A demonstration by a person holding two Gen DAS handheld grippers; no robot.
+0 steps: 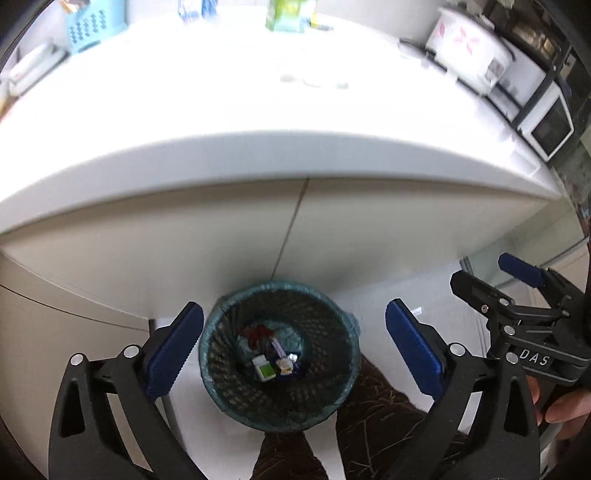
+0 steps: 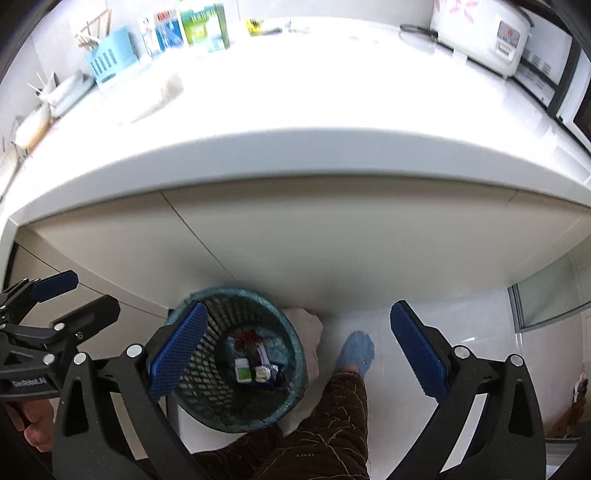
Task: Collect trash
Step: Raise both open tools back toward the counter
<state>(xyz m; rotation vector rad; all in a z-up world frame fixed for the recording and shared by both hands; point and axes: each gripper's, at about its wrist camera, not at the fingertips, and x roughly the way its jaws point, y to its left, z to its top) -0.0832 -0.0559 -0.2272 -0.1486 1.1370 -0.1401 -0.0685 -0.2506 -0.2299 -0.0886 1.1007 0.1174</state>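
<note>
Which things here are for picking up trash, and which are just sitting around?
For the job:
- trash bin on the floor
- small wrappers inside it
- left gripper, open
- right gripper, open

Just sitting around:
- rice cooker
- blue basket
- green carton
- microwave

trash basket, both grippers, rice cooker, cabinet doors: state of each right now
trash basket: upright on the floor, lined with a bag, a few pieces of trash at the bottom
left gripper: open, empty, above the basket
right gripper: open, empty
rice cooker: lid shut, on the counter
cabinet doors: shut
</note>
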